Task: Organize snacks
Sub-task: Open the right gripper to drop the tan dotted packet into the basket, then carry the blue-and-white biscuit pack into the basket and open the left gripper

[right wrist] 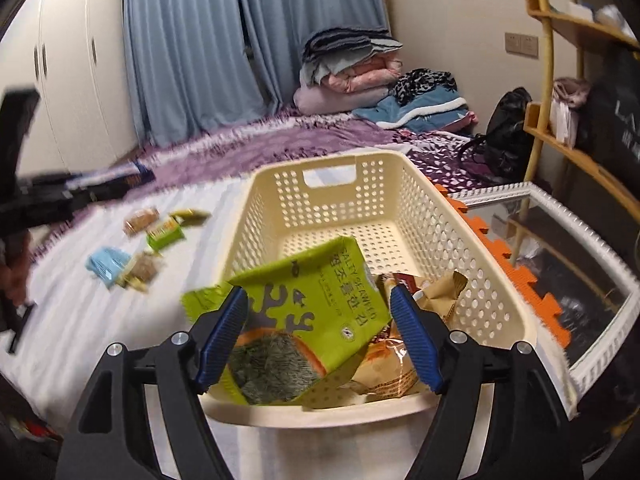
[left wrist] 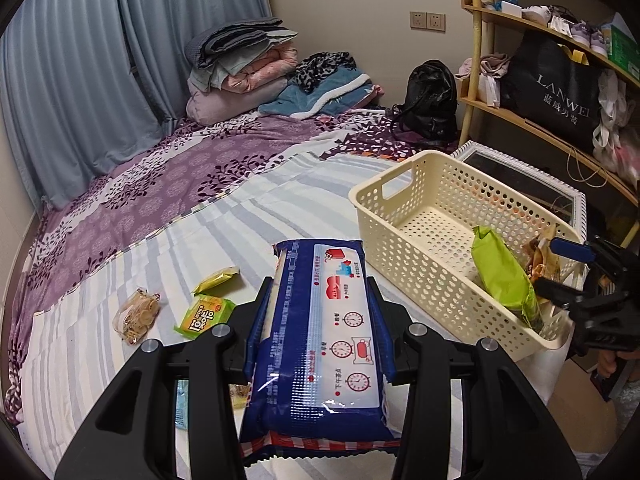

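Observation:
My left gripper is shut on a long blue snack package, held above the striped bed sheet to the left of the cream perforated basket. My right gripper stands open over the near end of the basket. A green seaweed packet tilts between its blue pads, which do not press it, and it rests on brown snack bags in the basket. Loose on the sheet lie a green-yellow packet, a small yellow packet and a clear cracker bag.
A white-framed mirror lies just right of the basket, beside orange foam mat edging. A wooden shelf stands behind it, with a black backpack and folded blankets at the far end of the bed. A light blue packet also lies on the sheet.

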{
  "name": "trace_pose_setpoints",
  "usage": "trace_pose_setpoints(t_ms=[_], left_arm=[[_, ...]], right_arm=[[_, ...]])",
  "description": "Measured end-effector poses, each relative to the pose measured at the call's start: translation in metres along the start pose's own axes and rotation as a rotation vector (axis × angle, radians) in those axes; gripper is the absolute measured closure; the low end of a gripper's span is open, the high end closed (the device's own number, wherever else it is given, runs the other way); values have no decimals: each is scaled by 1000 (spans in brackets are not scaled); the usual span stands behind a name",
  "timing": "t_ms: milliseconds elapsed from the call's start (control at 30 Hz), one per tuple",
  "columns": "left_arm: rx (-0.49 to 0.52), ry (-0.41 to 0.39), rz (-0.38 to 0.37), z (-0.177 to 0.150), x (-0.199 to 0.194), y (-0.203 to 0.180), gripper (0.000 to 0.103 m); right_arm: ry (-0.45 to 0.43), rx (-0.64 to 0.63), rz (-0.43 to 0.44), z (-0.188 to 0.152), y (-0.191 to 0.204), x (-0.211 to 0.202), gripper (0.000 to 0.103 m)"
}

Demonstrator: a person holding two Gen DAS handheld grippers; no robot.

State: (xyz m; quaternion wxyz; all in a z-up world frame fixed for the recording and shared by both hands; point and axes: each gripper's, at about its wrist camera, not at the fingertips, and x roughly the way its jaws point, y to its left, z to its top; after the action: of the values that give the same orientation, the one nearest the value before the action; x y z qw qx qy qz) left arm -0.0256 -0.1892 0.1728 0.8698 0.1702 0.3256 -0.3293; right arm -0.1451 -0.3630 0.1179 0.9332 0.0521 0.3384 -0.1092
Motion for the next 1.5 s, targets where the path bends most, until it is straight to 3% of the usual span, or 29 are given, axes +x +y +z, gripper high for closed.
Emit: trace_pose_setpoints(t_ms=[233,500,1033,1100,1167,1500], left_arm=[[8,3,-19,1,1,-3,58],[11,6,-56,6,7,-12,58],[68,13,-218,47,43,-76,57],[66,17,-248,52,48,-83,51],[55,6,-250,56,50,-88,24],[35,11,-210,52,51,-80,13]], right_arm=[[97,-23,-11,21,-2,25,27],[143,-40,-63,34,-10,46,25],[14,29,-85,27,-25,11,25],[16,27,-83,25,-27,7,25],[18,22,-85,24,-29,4,25],[51,-41,-72,16,-34,-7,22]])
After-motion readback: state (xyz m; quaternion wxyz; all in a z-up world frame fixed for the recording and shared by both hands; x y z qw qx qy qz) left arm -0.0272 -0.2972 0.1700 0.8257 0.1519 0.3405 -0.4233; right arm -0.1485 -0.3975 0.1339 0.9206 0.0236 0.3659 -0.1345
